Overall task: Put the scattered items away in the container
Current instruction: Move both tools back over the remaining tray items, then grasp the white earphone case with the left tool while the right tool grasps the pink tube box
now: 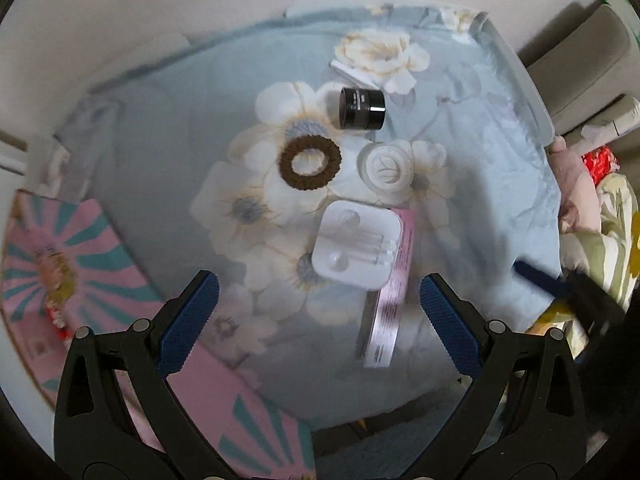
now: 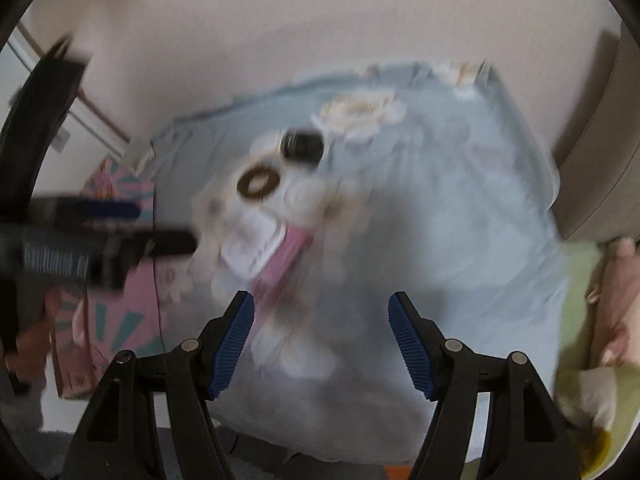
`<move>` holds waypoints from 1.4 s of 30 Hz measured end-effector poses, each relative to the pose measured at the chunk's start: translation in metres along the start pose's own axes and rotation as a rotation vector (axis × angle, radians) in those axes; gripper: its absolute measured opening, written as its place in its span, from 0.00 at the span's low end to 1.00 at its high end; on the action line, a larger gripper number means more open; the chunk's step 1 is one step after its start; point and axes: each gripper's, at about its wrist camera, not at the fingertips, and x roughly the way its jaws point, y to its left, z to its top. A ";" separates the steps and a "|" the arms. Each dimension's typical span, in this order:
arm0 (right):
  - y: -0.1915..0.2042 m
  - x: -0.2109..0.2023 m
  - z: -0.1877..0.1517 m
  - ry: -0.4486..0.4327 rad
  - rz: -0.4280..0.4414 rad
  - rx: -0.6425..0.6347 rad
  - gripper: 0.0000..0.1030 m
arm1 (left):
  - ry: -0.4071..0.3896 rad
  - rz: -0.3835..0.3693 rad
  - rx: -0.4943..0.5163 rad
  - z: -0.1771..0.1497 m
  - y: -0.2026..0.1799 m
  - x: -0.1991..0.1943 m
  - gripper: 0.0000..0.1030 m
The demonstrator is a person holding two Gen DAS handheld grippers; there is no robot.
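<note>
On a blue floral cloth lie a black jar on its side, a brown hair scrunchie, a round white lidded jar, a white earphone case and a pink flat packet partly under the case. My left gripper is open and empty, hovering just short of the case. My right gripper is open and empty above the cloth; its view is blurred, with the scrunchie, black jar, case and packet ahead on the left.
A pink and teal patterned box stands at the cloth's left edge, also in the right wrist view. The left gripper crosses the right view at left. Bedding and a pink soft toy lie right. A white card lies beyond the jar.
</note>
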 end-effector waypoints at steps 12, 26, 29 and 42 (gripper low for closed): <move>0.044 0.043 -0.025 0.006 0.125 -0.045 0.64 | 0.072 -0.083 -0.052 0.014 0.008 0.047 0.98; 0.062 0.068 -0.022 -0.049 0.041 -0.121 0.64 | 0.107 -0.095 -0.051 0.011 0.000 0.063 0.98; 0.059 0.070 -0.019 -0.051 0.043 -0.114 0.64 | 0.103 -0.094 -0.052 0.009 -0.001 0.063 0.99; 0.071 0.075 -0.020 -0.083 -0.073 -0.226 0.42 | 0.082 -0.065 -0.066 -0.003 -0.001 0.054 0.82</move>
